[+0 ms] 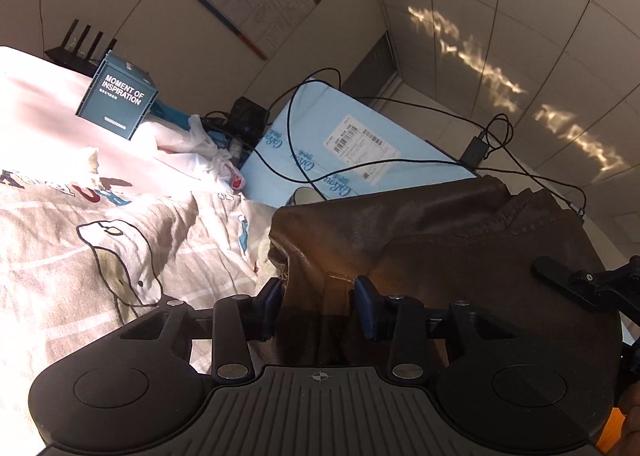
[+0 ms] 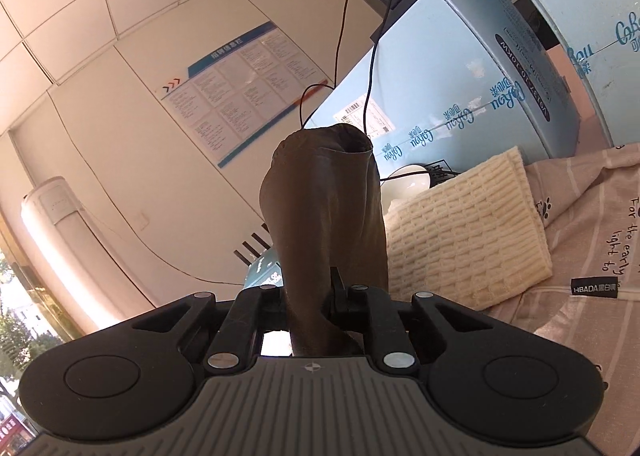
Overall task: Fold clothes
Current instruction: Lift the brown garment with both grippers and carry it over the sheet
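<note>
Left hand-held gripper (image 1: 316,306): jaws set narrow with a fold of the brown garment (image 1: 440,240) between them; pad contact is hidden by cloth. Right hand-held gripper (image 2: 310,306): clamped on the same brown garment (image 2: 328,208), which stands up in front of the lens and hides what lies behind. Only the right view shows the cream knit (image 2: 464,232); only the left shows the bear-print bedsheet (image 1: 120,240) and blue box (image 1: 120,96).

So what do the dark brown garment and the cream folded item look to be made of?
The dark brown garment looks like leather or faux leather: smooth, faintly glossy, stiff folds, stitched hem. The cream folded item appears to be a chunky knit, likely wool or cotton, with a raised grid-like ribbed texture and matte finish.
</note>
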Demonstrator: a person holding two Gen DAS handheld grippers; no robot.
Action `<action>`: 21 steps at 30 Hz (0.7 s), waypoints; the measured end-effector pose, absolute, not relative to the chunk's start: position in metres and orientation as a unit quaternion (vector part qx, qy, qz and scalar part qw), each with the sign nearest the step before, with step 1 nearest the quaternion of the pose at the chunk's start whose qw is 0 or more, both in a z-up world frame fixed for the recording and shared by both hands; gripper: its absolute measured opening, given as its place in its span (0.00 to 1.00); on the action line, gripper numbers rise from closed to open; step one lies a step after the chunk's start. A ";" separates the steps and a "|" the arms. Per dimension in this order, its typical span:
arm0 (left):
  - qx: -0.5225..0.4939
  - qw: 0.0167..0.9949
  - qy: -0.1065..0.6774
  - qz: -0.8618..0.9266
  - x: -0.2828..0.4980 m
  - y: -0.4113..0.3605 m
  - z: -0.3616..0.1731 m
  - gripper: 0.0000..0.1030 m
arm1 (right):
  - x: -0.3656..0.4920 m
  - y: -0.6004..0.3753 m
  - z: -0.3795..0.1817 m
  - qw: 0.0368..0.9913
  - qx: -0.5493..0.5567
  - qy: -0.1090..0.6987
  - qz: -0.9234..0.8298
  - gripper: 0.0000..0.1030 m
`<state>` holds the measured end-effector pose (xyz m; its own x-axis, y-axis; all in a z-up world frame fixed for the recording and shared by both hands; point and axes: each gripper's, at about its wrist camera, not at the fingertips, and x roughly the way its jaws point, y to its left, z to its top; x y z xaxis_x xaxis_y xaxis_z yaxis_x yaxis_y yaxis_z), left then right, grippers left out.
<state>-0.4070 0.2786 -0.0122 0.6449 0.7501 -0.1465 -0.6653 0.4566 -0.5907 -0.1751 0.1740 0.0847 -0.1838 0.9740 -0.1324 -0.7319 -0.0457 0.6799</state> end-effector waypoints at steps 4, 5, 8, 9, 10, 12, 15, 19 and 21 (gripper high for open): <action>-0.294 0.882 -0.042 0.367 -0.380 0.254 -0.005 0.35 | -0.165 0.126 0.078 0.621 0.210 0.322 0.683 0.11; -0.291 0.889 -0.034 0.351 -0.371 0.249 -0.004 0.35 | -0.160 0.115 0.077 0.628 0.212 0.323 0.675 0.11; -0.285 0.908 -0.003 0.307 -0.340 0.239 -0.001 0.35 | -0.145 0.082 0.076 0.651 0.223 0.324 0.649 0.11; -0.280 0.914 0.006 0.294 -0.329 0.235 0.000 0.35 | -0.138 0.072 0.075 0.657 0.229 0.323 0.641 0.11; -0.275 0.920 0.016 0.279 -0.317 0.232 0.002 0.35 | -0.132 0.061 0.075 0.664 0.236 0.320 0.634 0.11; -0.262 0.934 0.037 0.238 -0.289 0.223 0.007 0.35 | -0.120 0.036 0.074 0.682 0.253 0.310 0.612 0.11; -0.250 0.947 0.075 0.190 -0.250 0.212 0.008 0.35 | -0.100 0.005 0.070 0.704 0.275 0.306 0.580 0.11; -0.235 0.950 0.144 0.146 -0.207 0.203 -0.003 0.35 | -0.069 -0.028 0.049 0.728 0.300 0.326 0.523 0.11; -0.224 0.950 0.168 0.139 -0.197 0.197 -0.008 0.35 | -0.054 -0.042 0.034 0.739 0.302 0.343 0.495 0.11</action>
